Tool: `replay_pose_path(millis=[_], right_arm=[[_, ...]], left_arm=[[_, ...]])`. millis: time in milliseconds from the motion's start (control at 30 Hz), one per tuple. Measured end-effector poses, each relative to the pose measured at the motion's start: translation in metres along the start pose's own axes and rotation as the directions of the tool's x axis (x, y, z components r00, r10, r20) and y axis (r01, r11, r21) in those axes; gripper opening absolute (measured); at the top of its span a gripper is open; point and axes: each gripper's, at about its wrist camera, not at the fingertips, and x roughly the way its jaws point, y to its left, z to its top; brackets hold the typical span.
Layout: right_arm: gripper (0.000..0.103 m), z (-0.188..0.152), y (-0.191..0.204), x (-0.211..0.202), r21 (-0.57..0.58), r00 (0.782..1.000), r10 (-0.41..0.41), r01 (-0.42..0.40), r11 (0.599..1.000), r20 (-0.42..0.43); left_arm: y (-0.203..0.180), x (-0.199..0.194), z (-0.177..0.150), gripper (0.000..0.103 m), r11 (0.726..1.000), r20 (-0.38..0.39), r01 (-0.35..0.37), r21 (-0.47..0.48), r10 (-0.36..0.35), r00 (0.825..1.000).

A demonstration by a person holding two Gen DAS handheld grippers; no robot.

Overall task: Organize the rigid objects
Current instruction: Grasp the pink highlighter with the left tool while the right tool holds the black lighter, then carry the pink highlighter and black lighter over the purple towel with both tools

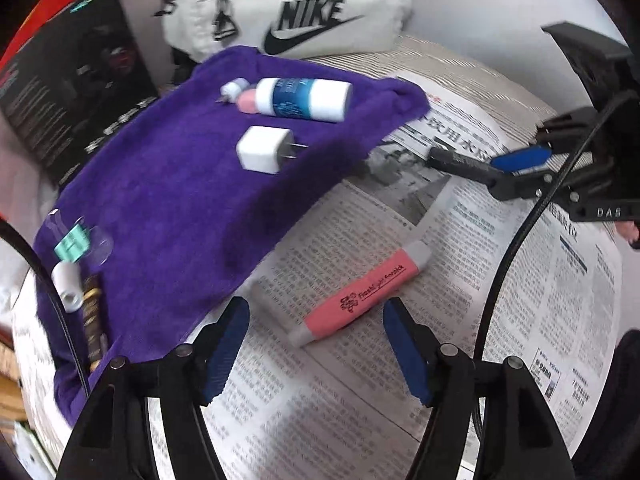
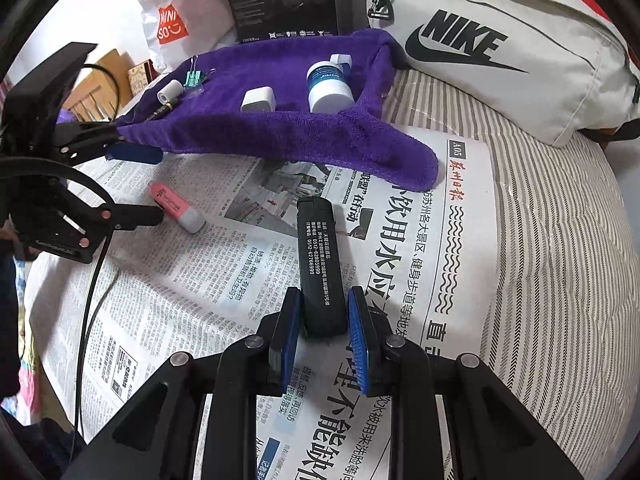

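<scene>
So the right gripper [image 2: 323,334] has its jaws clamped on a black lighter [image 2: 319,264] with white print, holding it by the near end just above the newspaper [image 2: 180,288] that's spread over a striped bed [image 2: 540,220]. The lighter points away toward the purple towel [image 2: 280,132].

The left gripper [image 1: 316,344] is a different story: jaws spread wide, nothing in them, hovering right over a pink highlighter [image 1: 360,292] with grey ends that's lying flat on the newspaper [image 1: 400,380], just beside the edge of the purple towel [image 1: 168,192]. The highlighter sits roughly between the two blue pads [image 1: 226,350] but isn't touched by either.

The towel is basically acting as the tray here. On it: a white charger plug [image 1: 264,155] with its prongs sticking out, a white bottle with a blue label [image 1: 302,99] on its side, and a small pink thing [image 1: 247,101] plus a little white cap [image 1: 232,90] tucked up against the bottle. Down at the other end of the towel there's a teal binder clip [image 1: 72,244], a small white cylinder [image 1: 68,286] and a dark pen-like stick [image 1: 93,320] bunched close together.

Behind the towel, a cream Nike bag [image 1: 288,8] is zipped shut as far as I can see, and a black product box [image 1: 68,92] stands upright next to it. From the right wrist camera there's also a white Miniso shopping bag [image 2: 176,20] off in the back; can't tell what's inside it.
</scene>
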Motion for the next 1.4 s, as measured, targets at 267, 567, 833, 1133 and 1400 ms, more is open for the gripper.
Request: replay_pose_path(millis=[267,567,833,1133,1400], right_arm=[[0.024,0.0,0.001,0.001,-0.01,1.0,-0.002,0.002,1.0,-0.004],[0.024,0.003,0.003,0.001,-0.02,1.0,-0.024,0.023,1.0,-0.016],[0.027,0.006,0.008,0.004,-0.008,0.999,-0.044,0.044,0.999,-0.008],[0.027,0.013,0.015,0.009,-0.04,0.997,-0.072,0.071,0.997,-0.011],[0.023,0.015,0.017,0.011,-0.06,0.996,-0.083,0.082,0.995,-0.013]], left_arm=[[-0.011,0.002,0.007,0.03,0.989,0.018,0.106,0.107,-0.108,0.994],[0.014,-0.016,-0.031,0.019,0.997,0.037,0.042,-0.067,-0.04,0.999],[0.056,-0.035,-0.087,0.019,0.945,0.036,-0.043,-0.325,0.058,0.998],[0.05,-0.026,-0.07,0.024,0.947,0.004,-0.095,-0.307,0.101,0.995],[0.046,-0.028,-0.071,0.019,0.955,0.003,-0.098,-0.279,0.103,0.995]])
